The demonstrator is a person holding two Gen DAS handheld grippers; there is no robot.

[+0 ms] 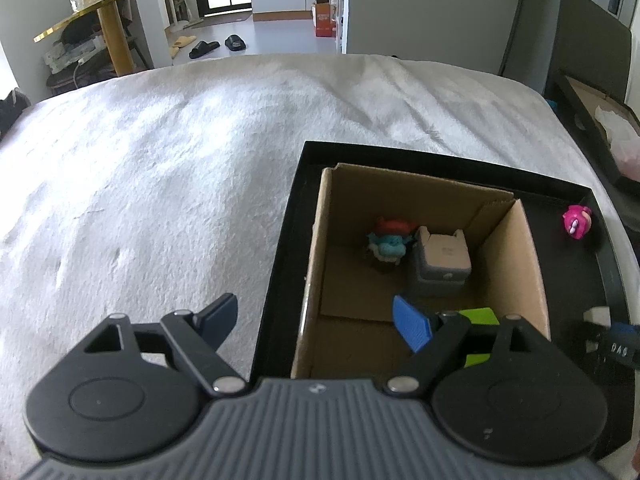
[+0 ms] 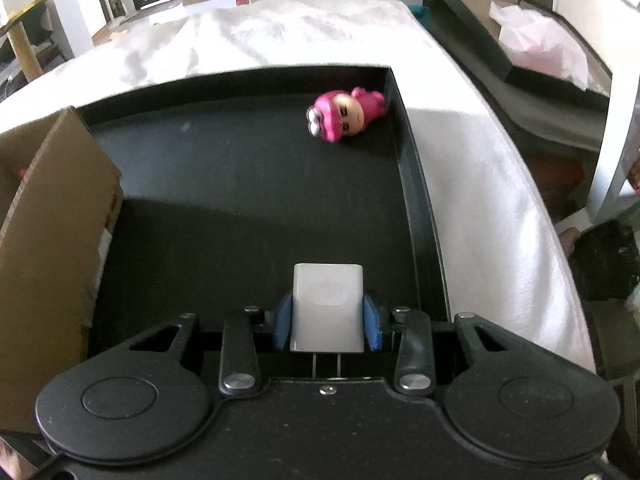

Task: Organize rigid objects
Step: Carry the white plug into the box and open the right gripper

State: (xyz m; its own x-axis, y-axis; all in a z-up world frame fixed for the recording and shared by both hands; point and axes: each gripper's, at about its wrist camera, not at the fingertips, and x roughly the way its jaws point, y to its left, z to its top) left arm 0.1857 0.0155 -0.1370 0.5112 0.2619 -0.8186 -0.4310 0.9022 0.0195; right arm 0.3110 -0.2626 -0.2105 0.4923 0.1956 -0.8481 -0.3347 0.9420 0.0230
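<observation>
A brown cardboard box stands inside a black tray on a white bedspread. In the box lie a blue and red figure, a grey block-shaped toy and a green piece. My left gripper is open and empty over the box's near left wall. My right gripper is shut on a white charger plug above the tray floor. A pink figure lies in the tray's far right corner; it also shows in the left wrist view.
The box's wall stands left of my right gripper. The right gripper with the white plug shows at the right edge of the left wrist view. A dark shelf with a pink bag stands right of the bed.
</observation>
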